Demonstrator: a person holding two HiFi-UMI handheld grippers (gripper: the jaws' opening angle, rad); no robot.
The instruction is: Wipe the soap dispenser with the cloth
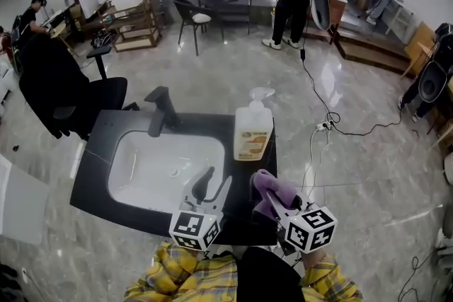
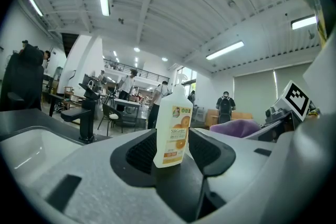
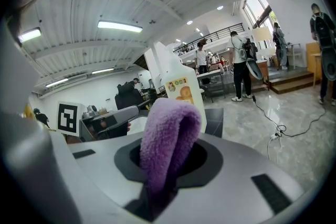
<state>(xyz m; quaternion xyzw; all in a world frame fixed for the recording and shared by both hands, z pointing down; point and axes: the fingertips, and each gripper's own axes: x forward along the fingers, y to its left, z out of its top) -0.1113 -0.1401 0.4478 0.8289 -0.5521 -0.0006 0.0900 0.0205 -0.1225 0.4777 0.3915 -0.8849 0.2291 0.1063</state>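
Note:
The soap dispenser (image 1: 253, 132), a white bottle with an orange label and a pump top, stands on the black counter (image 1: 248, 173) right of the white sink basin (image 1: 159, 170). It also shows between the left jaws as the bottle (image 2: 173, 129) farther off, and behind the cloth as the bottle (image 3: 181, 89). My left gripper (image 1: 212, 187) hovers open over the basin's front right corner, nothing in it. The right gripper (image 1: 263, 196) is shut on the folded purple cloth (image 1: 272, 187), which fills its jaws in the right gripper view as the cloth (image 3: 168, 147), short of the bottle.
A black faucet (image 1: 161, 109) rises at the basin's back left. A black office chair (image 1: 64, 92) stands left of the sink stand. A power cable (image 1: 322, 106) runs over the shiny floor at the right. Several people, tables and chairs (image 1: 195, 18) stand farther back.

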